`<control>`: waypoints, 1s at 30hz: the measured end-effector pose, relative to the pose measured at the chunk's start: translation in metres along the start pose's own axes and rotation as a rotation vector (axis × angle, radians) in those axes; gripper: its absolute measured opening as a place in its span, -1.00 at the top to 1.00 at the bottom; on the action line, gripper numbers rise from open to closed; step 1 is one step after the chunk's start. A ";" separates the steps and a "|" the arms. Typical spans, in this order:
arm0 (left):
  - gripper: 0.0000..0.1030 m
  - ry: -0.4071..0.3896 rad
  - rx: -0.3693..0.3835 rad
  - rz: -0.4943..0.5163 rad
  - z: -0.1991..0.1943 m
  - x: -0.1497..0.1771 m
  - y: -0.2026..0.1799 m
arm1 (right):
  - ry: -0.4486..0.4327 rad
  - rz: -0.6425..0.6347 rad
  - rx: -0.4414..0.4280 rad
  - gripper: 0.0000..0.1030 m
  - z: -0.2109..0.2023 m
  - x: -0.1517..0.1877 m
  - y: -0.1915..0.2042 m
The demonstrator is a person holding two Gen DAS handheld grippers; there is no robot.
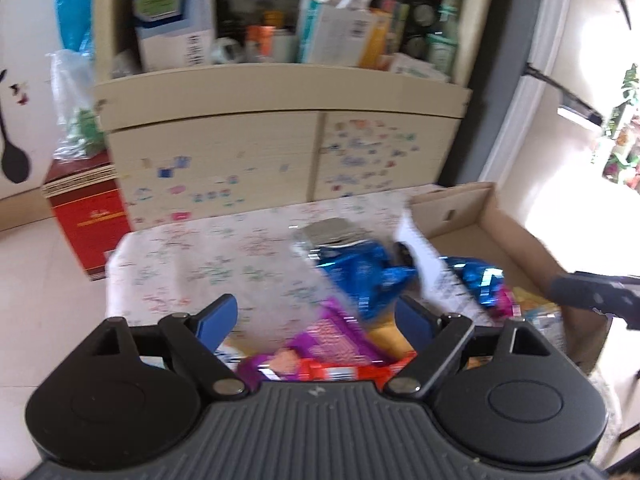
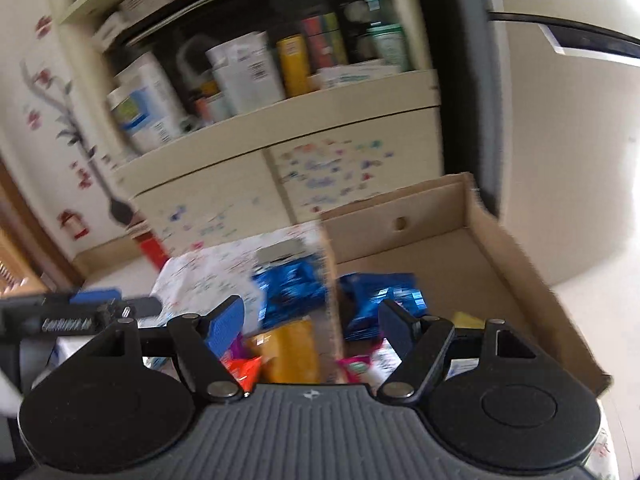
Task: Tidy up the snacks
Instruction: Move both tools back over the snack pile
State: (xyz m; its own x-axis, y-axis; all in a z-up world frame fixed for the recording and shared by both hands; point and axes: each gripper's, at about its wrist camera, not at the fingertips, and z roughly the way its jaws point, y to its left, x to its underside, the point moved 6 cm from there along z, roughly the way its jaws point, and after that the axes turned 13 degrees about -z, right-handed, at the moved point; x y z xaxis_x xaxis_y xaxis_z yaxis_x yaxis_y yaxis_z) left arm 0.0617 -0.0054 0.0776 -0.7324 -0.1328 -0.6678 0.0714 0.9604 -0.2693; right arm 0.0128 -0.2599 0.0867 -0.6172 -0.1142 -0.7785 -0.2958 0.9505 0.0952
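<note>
Your left claw (image 1: 316,316) and right claw (image 2: 312,322) both stand wide and empty above the snacks (image 1: 352,276) heaped on the counter (image 1: 224,256), beside the cardboard box (image 2: 460,248) apparently meant for sorting.

A cream wooden cabinet (image 1: 280,92) stands behind the table, its open shelf crowded with white cartons (image 1: 176,36) and bottles — small coloured stickers (image 1: 360,148) dot its doors. A red cardboard box (image 1: 90,224) sits on the pale tiled floor (image 1: 44,312) beside it.
</note>
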 end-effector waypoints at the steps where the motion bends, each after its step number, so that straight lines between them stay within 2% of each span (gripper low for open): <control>1: -0.67 0.003 -0.009 -0.004 0.000 -0.001 0.006 | 0.007 -0.019 -0.017 -0.54 0.002 0.001 0.007; 10: -0.68 0.074 -0.091 -0.106 0.019 -0.004 0.061 | 0.043 -0.211 -0.122 -0.54 0.019 0.006 0.059; 17: -0.68 0.136 -0.183 -0.115 0.048 0.001 0.084 | 0.092 -0.347 -0.210 -0.55 0.039 0.014 0.089; 22: -0.68 0.206 -0.190 -0.130 0.068 0.010 0.092 | 0.138 -0.432 -0.252 -0.57 0.055 0.023 0.104; 25: -0.68 0.230 -0.172 -0.100 0.076 0.013 0.094 | 0.150 -0.456 -0.272 -0.61 0.063 0.025 0.110; 28: -0.68 0.267 -0.122 -0.072 0.083 0.016 0.096 | 0.157 -0.476 -0.289 -0.66 0.070 0.026 0.111; 30: -0.68 0.276 -0.112 -0.021 0.085 0.019 0.096 | 0.168 -0.493 -0.288 -0.67 0.077 0.026 0.111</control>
State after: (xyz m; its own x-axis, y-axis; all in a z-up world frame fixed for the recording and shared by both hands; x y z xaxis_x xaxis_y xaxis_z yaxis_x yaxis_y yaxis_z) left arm 0.1121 0.0638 -0.0198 -0.8906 -0.0954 -0.4446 -0.0090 0.9813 -0.1925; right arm 0.0200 -0.1356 0.0296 -0.4568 -0.5884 -0.6672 -0.7480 0.6600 -0.0698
